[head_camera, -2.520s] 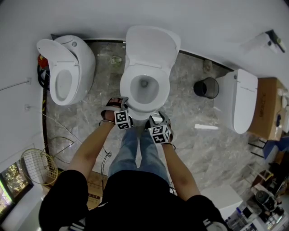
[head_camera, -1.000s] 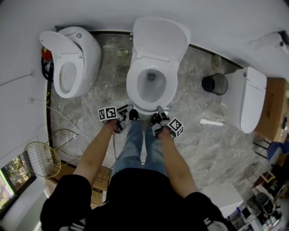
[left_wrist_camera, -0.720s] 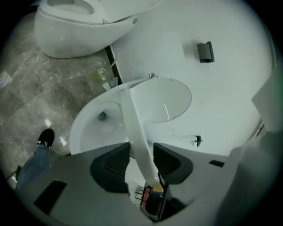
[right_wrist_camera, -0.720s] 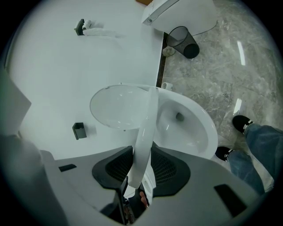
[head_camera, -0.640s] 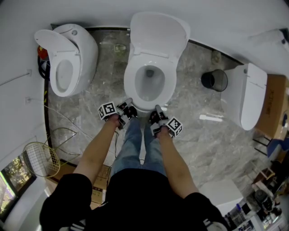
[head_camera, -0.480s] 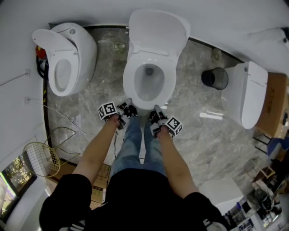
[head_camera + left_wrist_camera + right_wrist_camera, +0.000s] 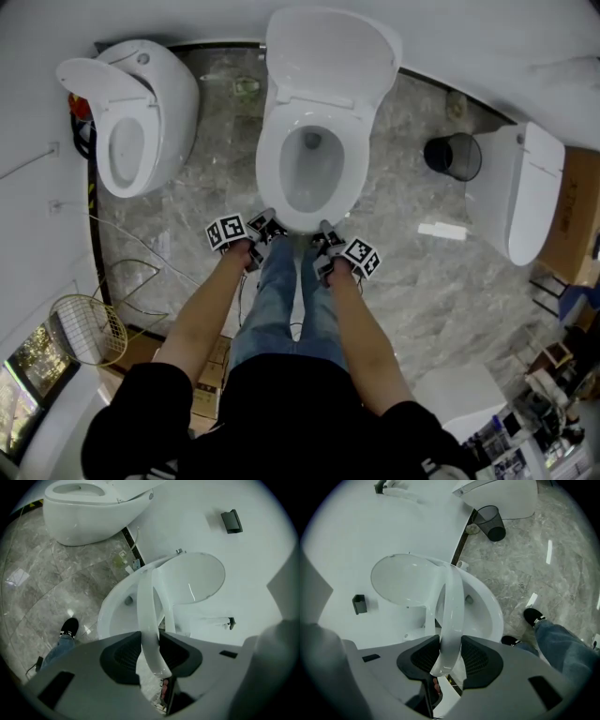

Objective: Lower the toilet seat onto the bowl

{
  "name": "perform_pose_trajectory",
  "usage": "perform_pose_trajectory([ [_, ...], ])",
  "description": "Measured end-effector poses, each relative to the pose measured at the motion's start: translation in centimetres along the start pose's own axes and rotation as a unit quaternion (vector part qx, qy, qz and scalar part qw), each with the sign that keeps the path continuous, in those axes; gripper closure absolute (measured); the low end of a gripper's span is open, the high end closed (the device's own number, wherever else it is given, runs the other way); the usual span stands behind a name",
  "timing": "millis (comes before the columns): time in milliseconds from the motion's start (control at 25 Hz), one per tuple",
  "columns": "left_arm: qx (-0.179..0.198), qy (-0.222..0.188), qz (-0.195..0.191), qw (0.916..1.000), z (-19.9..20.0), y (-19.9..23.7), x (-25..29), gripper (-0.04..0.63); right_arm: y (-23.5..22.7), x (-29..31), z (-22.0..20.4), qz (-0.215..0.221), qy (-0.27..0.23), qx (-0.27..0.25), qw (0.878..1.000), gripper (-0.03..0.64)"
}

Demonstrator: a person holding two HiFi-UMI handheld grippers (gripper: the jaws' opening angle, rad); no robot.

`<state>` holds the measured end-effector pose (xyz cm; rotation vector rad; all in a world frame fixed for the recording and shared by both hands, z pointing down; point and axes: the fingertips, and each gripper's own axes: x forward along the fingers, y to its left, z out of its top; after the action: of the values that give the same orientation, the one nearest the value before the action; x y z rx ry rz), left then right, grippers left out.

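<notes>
Left gripper view: left gripper [image 7: 150, 652] jaws closing on toilet seat [image 7: 145, 604]; right gripper [image 7: 451, 656] jaws clamp it.

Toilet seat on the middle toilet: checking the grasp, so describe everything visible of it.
The toilet seat is a glossy white, plastic-looking ring that meets the raised lid at the back. It stands tilted between lid and bowl, not flat on the rim. Its front edge is pinched by the left gripper, whose jaws are closing, and by the right gripper.
</notes>
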<state>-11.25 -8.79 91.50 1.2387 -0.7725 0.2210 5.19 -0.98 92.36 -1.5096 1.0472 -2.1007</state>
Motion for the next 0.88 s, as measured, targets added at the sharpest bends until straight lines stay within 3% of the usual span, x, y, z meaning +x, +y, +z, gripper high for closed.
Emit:
perform_pose_trajectory([
  [520,-0.004,0.015,0.062,0.9980,-1.0,4.1,1.9,0.495,-4.6,1.7,-0.5,-0.072,0.023,0.003,0.997,0.456],
  [880,-0.003,0.025,0.080,0.9965,-1.3,6.6,3.1,0.499,-7.0,3.0,-0.9,-0.115,0.040,-0.009,0.993,0.454],
])
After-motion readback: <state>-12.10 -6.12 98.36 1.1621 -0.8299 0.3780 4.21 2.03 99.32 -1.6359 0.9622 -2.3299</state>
